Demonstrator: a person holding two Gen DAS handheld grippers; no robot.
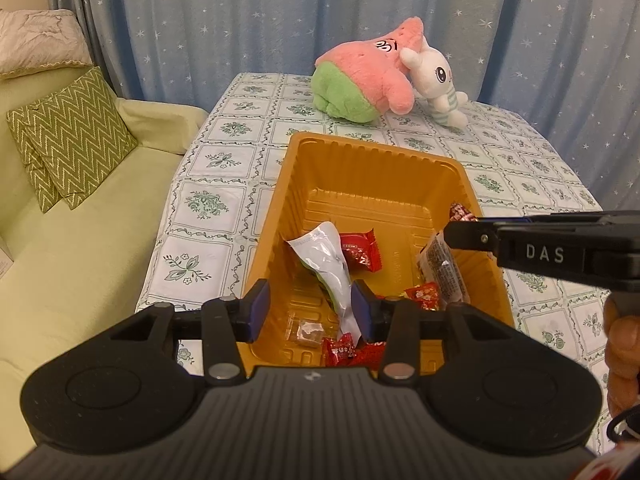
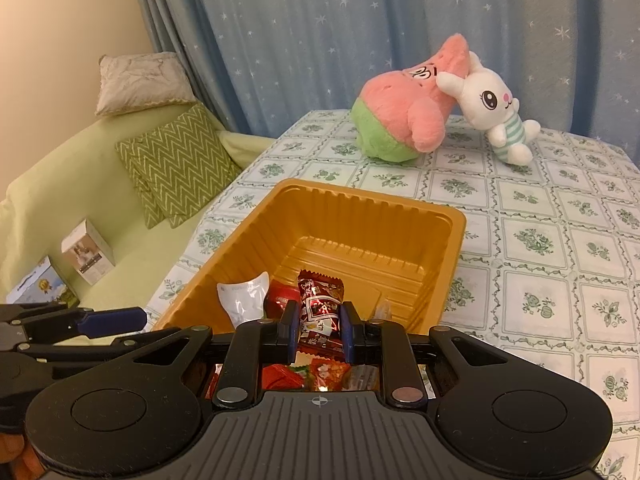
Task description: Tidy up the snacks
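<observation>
Right gripper (image 2: 319, 330): jaws clamped on red snack packet (image 2: 320, 312), long axis running ahead between the fingers; orange tray (image 2: 400, 200) directly below and ahead.
Left gripper (image 1: 311, 312): part open, white packet (image 1: 332, 268) against its right pad only.

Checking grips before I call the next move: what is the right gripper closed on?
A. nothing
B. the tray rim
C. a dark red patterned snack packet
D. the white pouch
C: in the right wrist view the right gripper has its pads pressed on the dark red patterned snack packet above the orange tray.
</observation>
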